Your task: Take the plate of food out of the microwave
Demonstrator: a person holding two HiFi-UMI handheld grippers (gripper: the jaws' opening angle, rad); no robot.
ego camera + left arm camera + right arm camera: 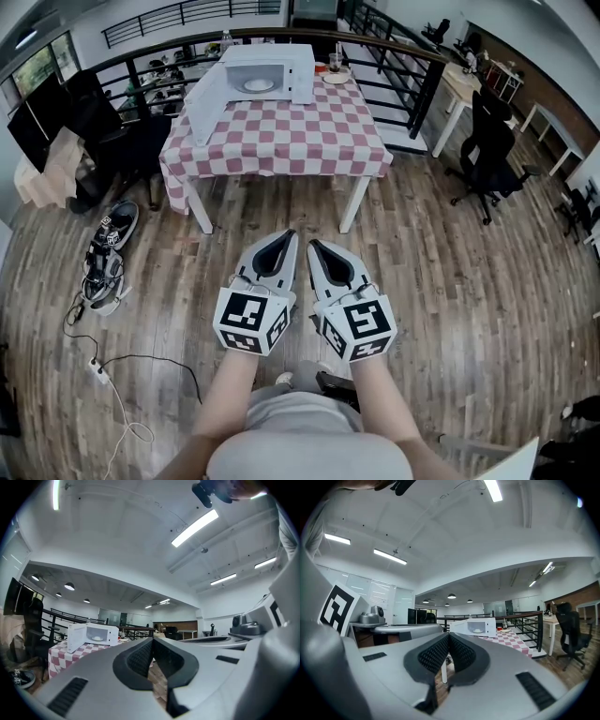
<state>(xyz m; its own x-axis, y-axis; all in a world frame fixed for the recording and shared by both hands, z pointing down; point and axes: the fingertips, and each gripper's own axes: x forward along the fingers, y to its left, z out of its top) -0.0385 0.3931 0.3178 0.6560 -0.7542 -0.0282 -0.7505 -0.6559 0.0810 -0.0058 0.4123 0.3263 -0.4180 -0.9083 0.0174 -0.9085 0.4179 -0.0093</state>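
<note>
- The plate lay inside the microwave, upper centre of the head view; it showed small and pale in the cavity, and the food on it could not be made out
- The microwave's door stood swung open toward the frame's left, so the cavity faced the person; the oven sat at the far edge of the table, on its checked cloth
- A small dish stood just right of the microwave, apart from it
- The left gripper and right gripper hung side by side at lower centre, over bare floor and well short of the table; both pointed level toward the microwave
- Each gripper's jaws were closed, pad against pad, with nothing between them
- Judged step: the approach, with no reach begun
- To do it well: come up square to the table front, keeping clear of the door at left; part the jaws before they enter the cavity; take the plate by its rim, likely one gripper on each side; keep it flat while drawing it straight out, so that nothing slides off and the rim misses the door frame
</note>
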